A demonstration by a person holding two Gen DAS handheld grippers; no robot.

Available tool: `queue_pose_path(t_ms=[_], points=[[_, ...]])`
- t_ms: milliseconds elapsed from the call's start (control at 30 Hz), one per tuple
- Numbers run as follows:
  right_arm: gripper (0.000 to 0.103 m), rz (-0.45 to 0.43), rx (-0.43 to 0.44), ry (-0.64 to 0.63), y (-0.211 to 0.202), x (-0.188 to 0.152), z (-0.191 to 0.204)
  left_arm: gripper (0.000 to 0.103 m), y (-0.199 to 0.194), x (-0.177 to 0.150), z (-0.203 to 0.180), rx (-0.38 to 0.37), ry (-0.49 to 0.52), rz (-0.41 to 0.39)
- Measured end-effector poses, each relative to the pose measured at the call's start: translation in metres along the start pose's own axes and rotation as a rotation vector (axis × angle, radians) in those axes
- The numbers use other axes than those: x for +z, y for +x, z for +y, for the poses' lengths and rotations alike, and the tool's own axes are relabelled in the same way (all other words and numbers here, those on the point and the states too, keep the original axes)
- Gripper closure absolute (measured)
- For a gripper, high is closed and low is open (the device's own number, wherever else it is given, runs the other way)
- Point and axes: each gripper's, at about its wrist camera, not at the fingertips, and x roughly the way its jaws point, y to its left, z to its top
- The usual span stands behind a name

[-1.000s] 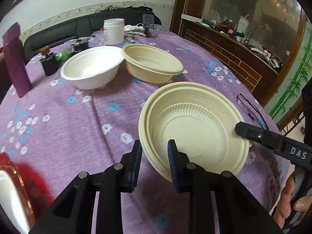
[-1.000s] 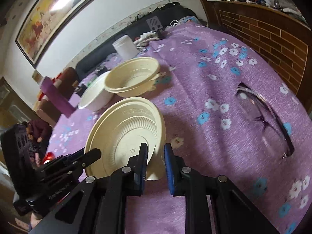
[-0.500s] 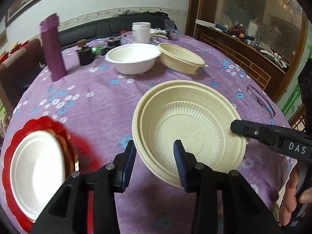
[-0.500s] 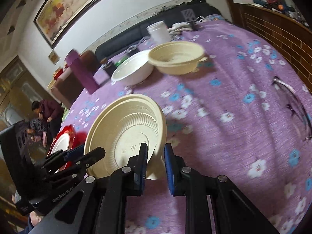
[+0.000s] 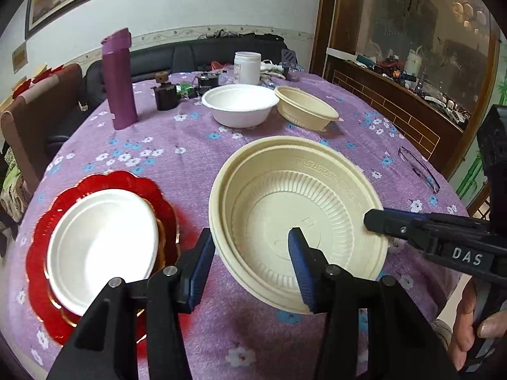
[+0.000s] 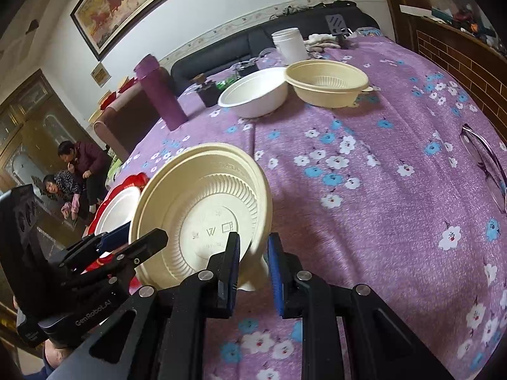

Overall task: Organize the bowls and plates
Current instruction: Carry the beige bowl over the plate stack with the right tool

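Above the cloth, the right gripper (image 6: pixel 252 266) pinches the cream plate (image 5: pixel 294 218) at its 3 o'clock rim; the left gripper (image 5: pixel 250 269) straddles its 7 o'clock rim, spread; the tilted plate could slip.

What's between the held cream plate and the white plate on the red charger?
Nothing visible. Only tablecloth lies between the cream plate and the white plate on the red charger.

The white plate (image 6: pixel 118 205) is mostly hidden behind the cream plate (image 6: pixel 202 212); the glasses (image 6: pixel 484 164) are cut off.
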Motion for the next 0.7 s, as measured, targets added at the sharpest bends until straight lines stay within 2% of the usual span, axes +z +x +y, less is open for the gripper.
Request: queue_pose_path(t_ms=[700], points=[[0.082,0.043,0.059,-0.08,0.008,-0.002,0.048,0.057,-0.047,-0.01,0.035,0.049,-0.05,-0.085]])
